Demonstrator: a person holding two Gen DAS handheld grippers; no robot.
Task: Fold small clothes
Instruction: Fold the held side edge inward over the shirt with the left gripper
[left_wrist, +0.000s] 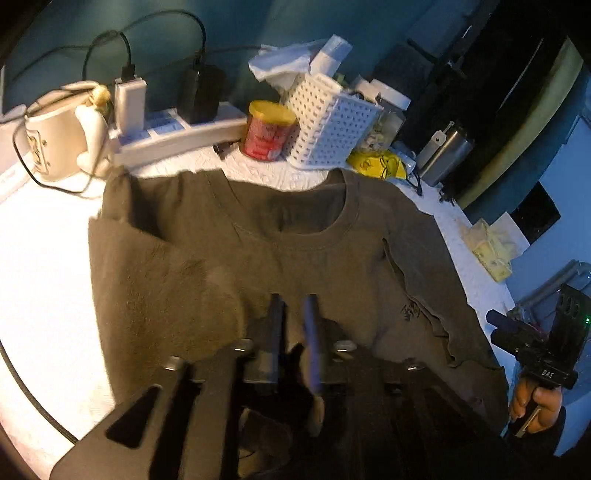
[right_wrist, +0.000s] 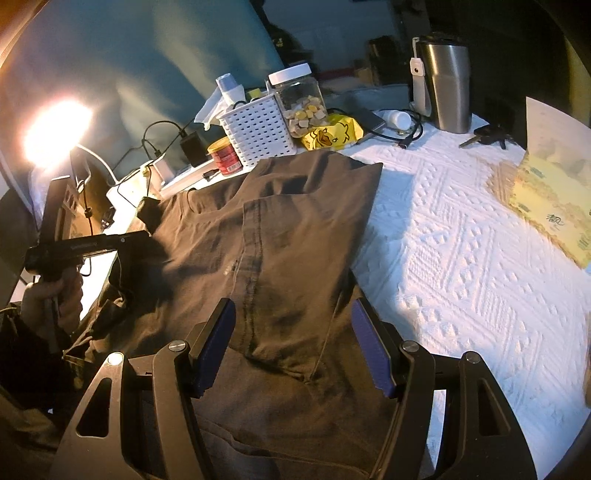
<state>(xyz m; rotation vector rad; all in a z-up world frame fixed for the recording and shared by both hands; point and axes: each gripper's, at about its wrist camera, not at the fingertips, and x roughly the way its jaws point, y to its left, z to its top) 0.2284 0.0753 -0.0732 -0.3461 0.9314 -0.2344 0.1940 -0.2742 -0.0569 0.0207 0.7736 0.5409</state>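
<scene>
An olive-brown T-shirt lies flat on the white textured cloth, collar toward the far clutter. In the right wrist view a part of the shirt is folded over onto its body, with a straight edge on the right. My left gripper hovers over the shirt's chest. Its fingers stand a narrow gap apart, and only the fabric below shows between them. My right gripper is wide open above the shirt's lower part with nothing held. It also shows at the table's right edge, held by a hand.
Along the far edge stand a power strip with chargers, a red can, a white basket, a yellow packet and a steel tumbler. Keys and yellow paper lie at the right. A bright lamp glares left.
</scene>
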